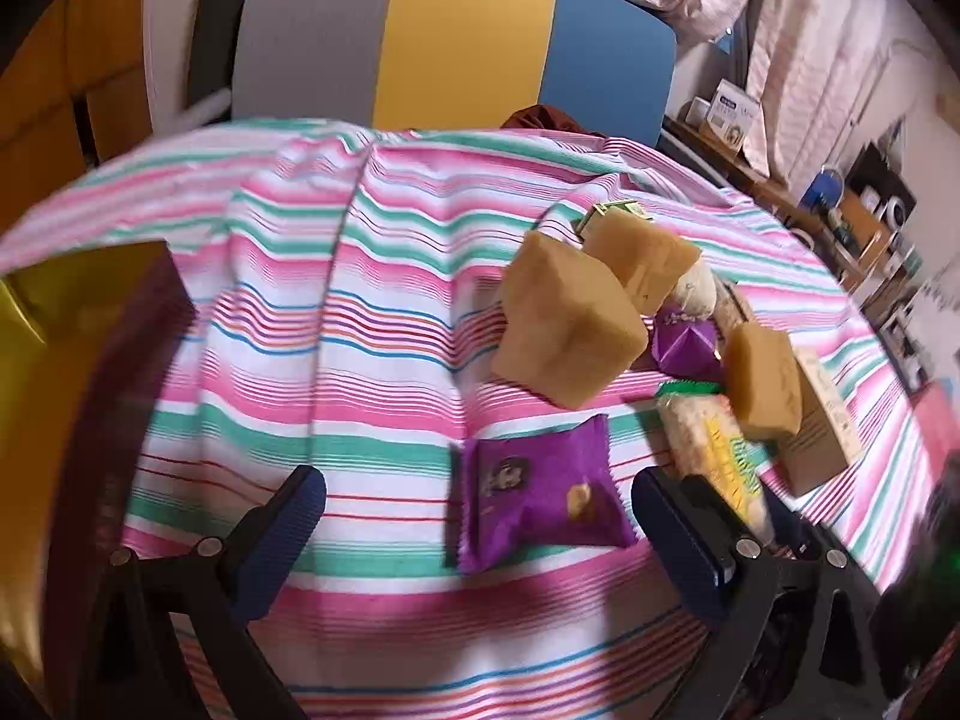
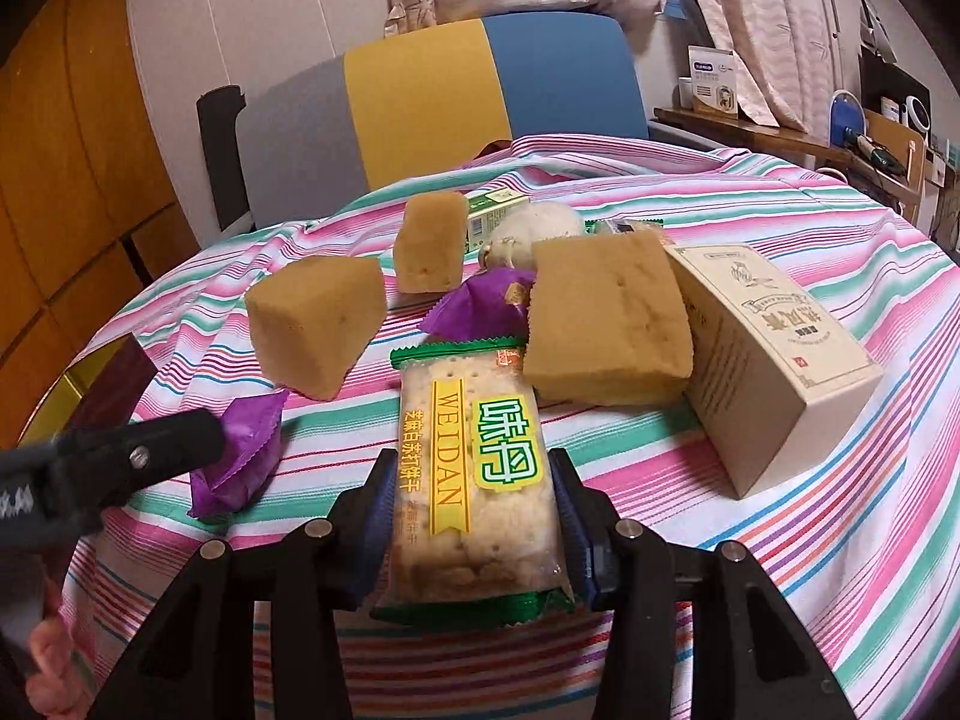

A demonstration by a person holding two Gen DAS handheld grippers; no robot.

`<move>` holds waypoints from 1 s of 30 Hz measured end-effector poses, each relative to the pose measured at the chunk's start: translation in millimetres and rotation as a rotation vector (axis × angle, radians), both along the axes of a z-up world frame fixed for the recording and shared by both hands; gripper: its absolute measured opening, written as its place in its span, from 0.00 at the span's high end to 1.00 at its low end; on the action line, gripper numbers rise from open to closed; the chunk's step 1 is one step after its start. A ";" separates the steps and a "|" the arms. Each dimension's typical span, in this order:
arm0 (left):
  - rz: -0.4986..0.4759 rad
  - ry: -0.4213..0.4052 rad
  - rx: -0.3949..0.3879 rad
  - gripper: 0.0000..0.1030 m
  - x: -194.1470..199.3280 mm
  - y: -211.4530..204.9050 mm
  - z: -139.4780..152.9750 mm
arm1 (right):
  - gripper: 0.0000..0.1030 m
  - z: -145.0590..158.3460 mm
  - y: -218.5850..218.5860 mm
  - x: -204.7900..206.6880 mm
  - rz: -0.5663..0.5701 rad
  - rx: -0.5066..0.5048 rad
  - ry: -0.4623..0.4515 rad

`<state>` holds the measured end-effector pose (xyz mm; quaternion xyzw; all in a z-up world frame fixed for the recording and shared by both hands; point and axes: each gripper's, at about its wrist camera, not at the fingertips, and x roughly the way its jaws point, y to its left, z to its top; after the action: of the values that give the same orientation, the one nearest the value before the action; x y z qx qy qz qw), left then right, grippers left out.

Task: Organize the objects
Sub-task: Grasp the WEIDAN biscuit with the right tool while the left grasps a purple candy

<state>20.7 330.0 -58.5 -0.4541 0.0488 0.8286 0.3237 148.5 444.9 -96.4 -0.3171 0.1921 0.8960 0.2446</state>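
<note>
My right gripper (image 2: 471,516) was pinching the cracker packet (image 2: 471,480), blue pads pressed against both long sides, the packet pointing away from me across the striped tablecloth (image 2: 780,570). My left gripper (image 1: 480,516) was spread wide, fingers well apart, with the purple snack pouch (image 1: 537,495) lying flat on the cloth between them and touching neither pad. From the right wrist view, one left finger (image 2: 150,450) reached in just beside that same pouch (image 2: 240,456).

Beyond the crackers sat the pile: a big sponge block (image 2: 318,330) to the left, a smaller one (image 2: 432,243) behind it, and a flat sponge slab (image 2: 606,324) leaning against the beige carton (image 2: 774,372) on the right. A second purple wrapper (image 2: 480,306) was tucked between the sponges, and a pale round bun (image 2: 540,228) and a green box (image 2: 495,210) sat at the back. A dark box with a gold lining (image 1: 90,360) stood at the far left. A grey, yellow and blue chair (image 1: 456,36) faced the table.
</note>
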 end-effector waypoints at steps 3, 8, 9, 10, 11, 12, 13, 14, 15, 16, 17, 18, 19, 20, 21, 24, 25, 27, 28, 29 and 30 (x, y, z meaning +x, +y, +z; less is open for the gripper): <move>-0.008 -0.056 0.034 0.22 -2.3 4.3 -9.2 | 0.53 -0.8 -0.9 0.9 -0.001 -0.003 0.005; -0.055 -0.034 0.030 0.44 4.9 15.6 -14.1 | 0.53 -1.0 -0.1 2.5 -0.002 -0.007 0.012; -0.068 -0.032 0.021 0.46 5.7 18.0 -15.3 | 0.53 -1.0 0.0 2.6 -0.002 -0.008 0.013; -0.071 -0.018 0.006 0.52 6.9 20.1 -16.3 | 0.53 -1.0 0.0 2.7 -0.002 -0.008 0.013; -0.069 0.001 -0.010 0.52 9.1 21.3 -17.4 | 0.53 -1.2 0.0 2.8 -0.002 -0.008 0.014; -0.069 0.008 -0.006 0.52 9.9 20.6 -17.8 | 0.53 -1.3 -0.4 3.0 -0.002 -0.008 0.015; -0.068 0.012 0.000 0.52 10.0 19.1 -18.2 | 0.53 -1.3 -0.3 2.9 -0.002 -0.008 0.015; -0.065 0.014 0.005 0.53 10.6 17.7 -18.5 | 0.53 -1.4 -0.3 2.8 -0.002 -0.008 0.014; -0.063 0.016 0.007 0.53 11.1 16.3 -18.6 | 0.53 -1.4 -0.4 2.8 -0.002 -0.008 0.014; -0.064 0.019 0.009 0.54 10.3 15.2 -18.9 | 0.53 -1.5 -0.4 2.9 -0.002 -0.007 0.013; -0.062 0.024 0.009 0.54 10.8 13.6 -18.6 | 0.53 -1.3 -0.2 2.9 -0.002 -0.006 0.013; -0.060 0.028 0.008 0.54 10.7 12.2 -18.8 | 0.53 -1.1 -0.1 2.7 -0.002 -0.004 0.012; -0.059 0.032 0.008 0.55 11.6 10.3 -18.7 | 0.53 -1.1 -0.3 2.4 -0.003 -0.003 0.011; -0.060 0.039 0.008 0.55 12.8 8.0 -19.0 | 0.53 -1.1 -0.4 2.0 -0.003 -0.001 0.010; -0.060 0.046 0.007 0.55 13.7 6.0 -18.5 | 0.53 -1.2 -0.7 1.8 -0.003 0.000 0.009; -0.057 0.064 0.007 0.55 16.2 -0.7 -18.4 | 0.53 -1.2 -0.7 1.5 -0.003 0.001 0.009; -0.054 0.069 0.009 0.55 17.8 -3.9 -17.7 | 0.53 -1.2 -0.7 1.6 -0.003 0.000 0.009; -0.049 0.071 0.015 0.55 19.9 -9.9 -17.5 | 0.53 -1.2 -0.8 1.4 -0.003 -0.001 0.009; -0.044 0.068 0.020 0.55 20.9 -13.9 -16.8 | 0.53 -1.1 -0.8 1.2 -0.003 -0.001 0.009; -0.042 0.066 0.026 0.55 21.9 -16.5 -16.1 | 0.53 -1.1 -0.9 1.1 -0.003 0.000 0.008; -0.041 0.065 0.034 0.55 23.1 -19.6 -15.0 | 0.53 -1.3 -1.1 0.7 -0.004 0.002 0.006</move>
<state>43.8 310.4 -73.5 -0.4203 0.0546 0.8369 0.3463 149.3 443.8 -97.7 -0.3137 0.1923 0.8967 0.2459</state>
